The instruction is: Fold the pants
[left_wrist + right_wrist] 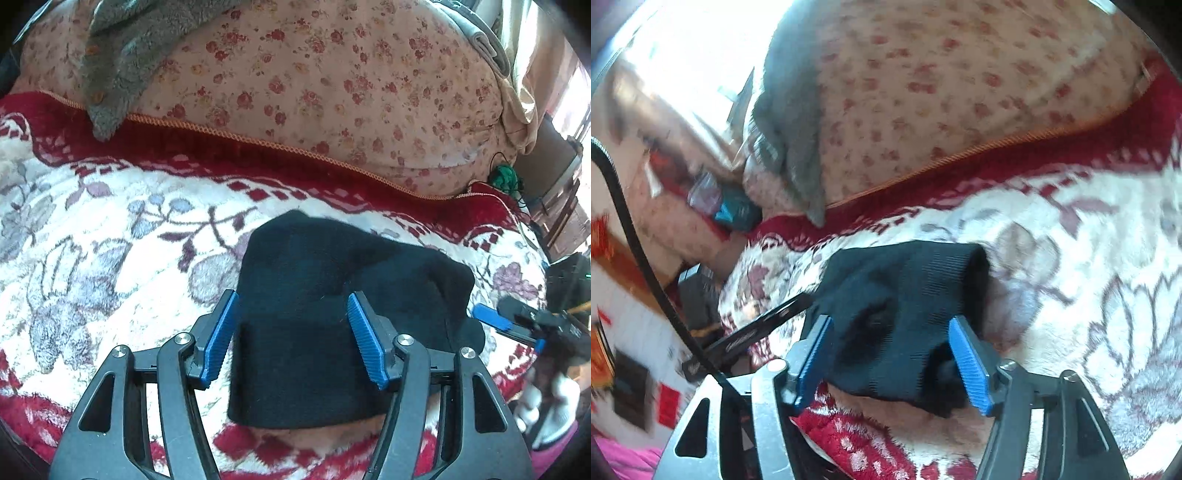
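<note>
A bed covered by a plush white blanket (110,229) with grey-purple flowers and a red patterned border carries everything. Black pants (332,280), folded into a compact bundle, lie on the blanket. Beyond the red border rests a floral quilt (332,81), with a grey fleece garment (125,48) draped over it.

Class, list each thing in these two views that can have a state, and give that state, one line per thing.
black pants: folded into a compact bundle, lying on the blanket
left claw: open, astride the pants, gripping nothing
right claw: open, over the pants' end
floral blanket: spread flat
grey fleece garment: unfolded, draped over the flowered quilt
</note>
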Action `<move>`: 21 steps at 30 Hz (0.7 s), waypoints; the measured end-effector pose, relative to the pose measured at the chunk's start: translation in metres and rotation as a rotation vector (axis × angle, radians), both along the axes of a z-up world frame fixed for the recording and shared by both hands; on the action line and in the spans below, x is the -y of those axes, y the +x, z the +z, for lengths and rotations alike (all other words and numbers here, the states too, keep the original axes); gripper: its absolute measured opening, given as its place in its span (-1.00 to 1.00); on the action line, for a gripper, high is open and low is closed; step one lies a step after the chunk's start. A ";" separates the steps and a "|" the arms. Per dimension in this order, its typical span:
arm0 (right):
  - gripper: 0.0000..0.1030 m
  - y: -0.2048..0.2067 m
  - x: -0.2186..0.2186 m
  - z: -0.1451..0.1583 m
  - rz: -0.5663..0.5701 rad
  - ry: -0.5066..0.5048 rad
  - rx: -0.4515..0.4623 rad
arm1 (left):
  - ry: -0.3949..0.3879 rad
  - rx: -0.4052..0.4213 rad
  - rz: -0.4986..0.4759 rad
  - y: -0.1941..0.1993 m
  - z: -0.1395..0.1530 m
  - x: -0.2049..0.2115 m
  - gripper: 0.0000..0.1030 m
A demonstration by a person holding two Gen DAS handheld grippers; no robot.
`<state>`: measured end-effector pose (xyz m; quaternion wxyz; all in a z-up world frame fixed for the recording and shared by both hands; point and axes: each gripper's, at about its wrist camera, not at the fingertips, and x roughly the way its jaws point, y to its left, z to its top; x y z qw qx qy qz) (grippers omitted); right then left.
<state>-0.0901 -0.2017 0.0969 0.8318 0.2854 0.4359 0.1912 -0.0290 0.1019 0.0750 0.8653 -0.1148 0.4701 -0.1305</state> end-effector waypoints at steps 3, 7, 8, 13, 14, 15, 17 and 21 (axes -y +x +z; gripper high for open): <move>0.25 0.002 0.013 -0.017 -0.022 0.075 -0.038 | -0.006 -0.019 0.000 -0.001 -0.006 -0.005 0.19; 0.29 0.005 0.012 -0.033 -0.011 0.102 -0.069 | -0.038 -0.050 -0.017 0.002 -0.014 -0.007 0.19; 0.30 0.006 0.010 -0.036 -0.002 0.109 -0.072 | -0.044 -0.053 -0.020 0.003 -0.016 -0.008 0.19; 0.46 0.017 -0.001 -0.049 0.045 0.115 -0.073 | -0.102 -0.074 -0.044 0.013 -0.026 -0.010 0.32; 0.46 0.019 -0.002 -0.053 0.049 0.119 -0.080 | -0.115 -0.079 -0.044 0.015 -0.029 -0.011 0.40; 0.47 0.021 -0.003 -0.054 0.052 0.125 -0.077 | -0.127 -0.084 -0.045 0.018 -0.031 -0.011 0.41; 0.58 0.024 -0.006 -0.054 0.072 0.132 -0.065 | -0.168 -0.106 -0.048 0.022 -0.037 -0.013 0.47; 0.59 0.032 -0.015 -0.057 0.131 0.104 -0.050 | -0.199 -0.125 -0.052 0.029 -0.048 -0.007 0.53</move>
